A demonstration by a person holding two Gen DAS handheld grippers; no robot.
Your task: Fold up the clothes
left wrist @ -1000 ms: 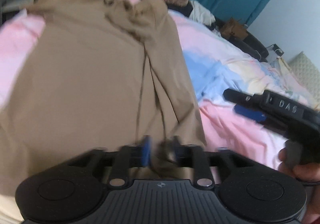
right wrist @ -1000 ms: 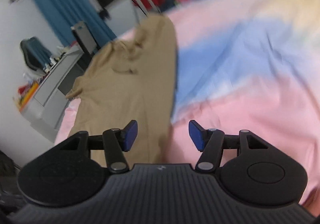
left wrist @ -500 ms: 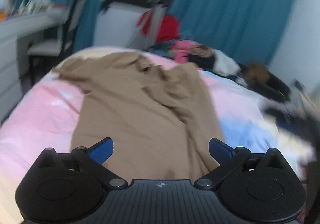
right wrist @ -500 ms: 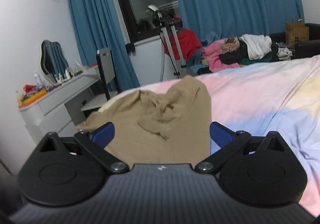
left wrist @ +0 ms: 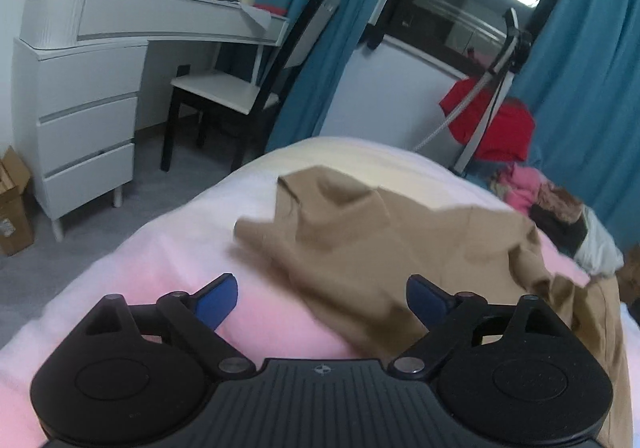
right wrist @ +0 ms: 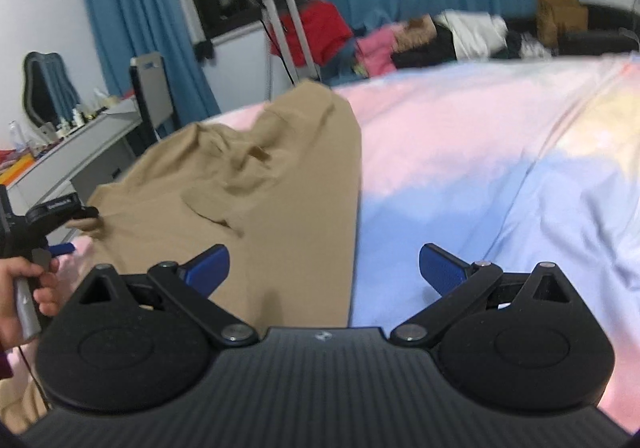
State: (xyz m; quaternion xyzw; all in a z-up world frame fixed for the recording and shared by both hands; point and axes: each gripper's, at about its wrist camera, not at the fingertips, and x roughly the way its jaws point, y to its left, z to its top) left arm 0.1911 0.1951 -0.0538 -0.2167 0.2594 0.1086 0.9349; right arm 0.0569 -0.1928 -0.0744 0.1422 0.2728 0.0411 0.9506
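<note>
Left wrist view: my left gripper (left wrist: pixel 322 296) gapes wide, empty; crumpled tan fabric garment (left wrist: pixel 400 244) centre-right on pink pastel bedsheet (left wrist: pixel 168 260).
Right wrist view: my right gripper (right wrist: pixel 324 268) equally wide, holding nothing; garment (right wrist: pixel 260 187) centre-left, white dressing table (right wrist: pixel 72 151) far left.

I can read no words or numbers here. My left gripper (right wrist: pixel 60 207), seen from my right wrist camera, carries a pale label on its top, but it is too blurred to make out. Each gripper body bears a small emblem at the middle of its ribbed top edge, not legible as any brand.
</note>
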